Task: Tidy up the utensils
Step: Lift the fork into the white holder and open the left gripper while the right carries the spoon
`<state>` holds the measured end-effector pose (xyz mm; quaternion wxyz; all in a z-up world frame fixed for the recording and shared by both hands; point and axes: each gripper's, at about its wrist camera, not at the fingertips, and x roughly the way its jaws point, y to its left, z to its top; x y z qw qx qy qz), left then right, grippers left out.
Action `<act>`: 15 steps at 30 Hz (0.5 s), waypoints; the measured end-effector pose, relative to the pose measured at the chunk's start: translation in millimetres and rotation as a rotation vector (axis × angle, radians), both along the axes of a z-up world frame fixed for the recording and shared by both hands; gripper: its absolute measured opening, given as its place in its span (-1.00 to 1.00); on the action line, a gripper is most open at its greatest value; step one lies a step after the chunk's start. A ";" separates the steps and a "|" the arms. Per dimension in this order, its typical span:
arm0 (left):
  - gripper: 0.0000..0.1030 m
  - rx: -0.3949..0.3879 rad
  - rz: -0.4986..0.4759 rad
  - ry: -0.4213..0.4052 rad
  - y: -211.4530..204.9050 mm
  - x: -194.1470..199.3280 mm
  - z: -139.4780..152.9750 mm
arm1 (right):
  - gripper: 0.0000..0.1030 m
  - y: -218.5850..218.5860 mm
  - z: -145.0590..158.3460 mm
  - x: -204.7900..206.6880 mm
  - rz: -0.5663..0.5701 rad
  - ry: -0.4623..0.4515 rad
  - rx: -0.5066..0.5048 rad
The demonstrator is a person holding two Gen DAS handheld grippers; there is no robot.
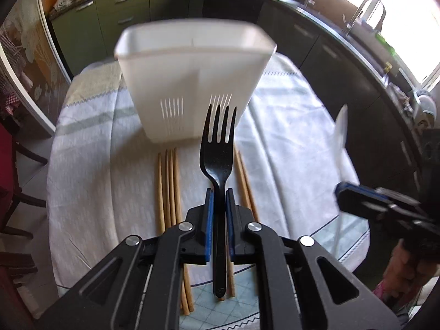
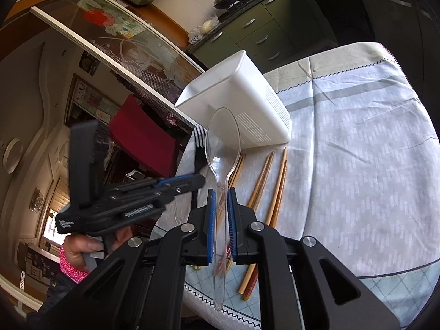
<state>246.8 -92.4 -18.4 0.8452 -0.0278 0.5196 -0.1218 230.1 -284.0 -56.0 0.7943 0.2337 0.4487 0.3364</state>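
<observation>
Black plastic fork point(image 1: 218, 162): clamped by the handle between the blue pads of the left gripper point(image 1: 218, 200), tines pointing forward and up, held above the counter point(image 1: 288, 143) just short of the white bin point(image 1: 192, 77). Handle end seen protruding back past the pads.

Clear plastic spoon point(image 2: 222, 148): pinched at the neck in the right gripper point(image 2: 221, 200), bowl raised toward the bin's open mouth point(image 2: 209, 93), handle tip trailing back beneath the pads. Faint and blurred in the left wrist view point(image 1: 341, 129).

White bin: slotted plastic utensil holder, stood on the cloth toward the far side of the counter, vent slits low on its walls. Interior contents not made out.

Wooden chopsticks point(image 1: 167, 189): several laid loose on the cloth just in front of the bin, roughly parallel, one group to the left of the fork and another pair point(image 1: 244, 181) to its right, partly hidden under the left gripper. Same sticks shown spread beside the right gripper point(image 2: 277, 189).

Tablecloth point(image 2: 357, 151): pale grey-blue, striped, zigzag border, draped over the counter.

Surroundings: green kitchen cabinets point(image 1: 115, 19), tap point(image 1: 365, 8) by a bright window, red chair point(image 2: 143, 134).
</observation>
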 end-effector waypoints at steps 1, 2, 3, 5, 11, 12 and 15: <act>-0.84 -0.037 0.009 -0.066 2.9 0.0 19.6 | -0.81 -0.1 3.4 0.0 -0.003 -0.012 0.002; -0.84 -0.070 0.021 -0.141 5.9 1.3 38.7 | -0.81 -0.1 6.8 0.3 -0.006 -0.024 0.003; -0.83 -0.093 0.038 -0.216 8.1 5.8 55.3 | -0.81 0.4 10.2 0.6 -0.007 -0.035 0.003; -0.83 -0.144 0.071 -0.367 15.6 12.1 89.4 | -0.81 1.6 15.8 0.9 -0.011 -0.056 0.000; -0.83 -0.171 0.161 -0.688 26.0 52.3 122.4 | -0.81 5.7 27.9 4.3 -0.020 -0.113 -0.020; -0.83 -0.168 0.169 -0.710 23.8 59.0 119.1 | -0.81 6.0 29.4 4.9 -0.021 -0.119 -0.019; -0.83 -0.144 0.203 -0.739 22.2 77.9 103.5 | -0.81 6.6 32.2 8.6 -0.032 -0.140 -0.026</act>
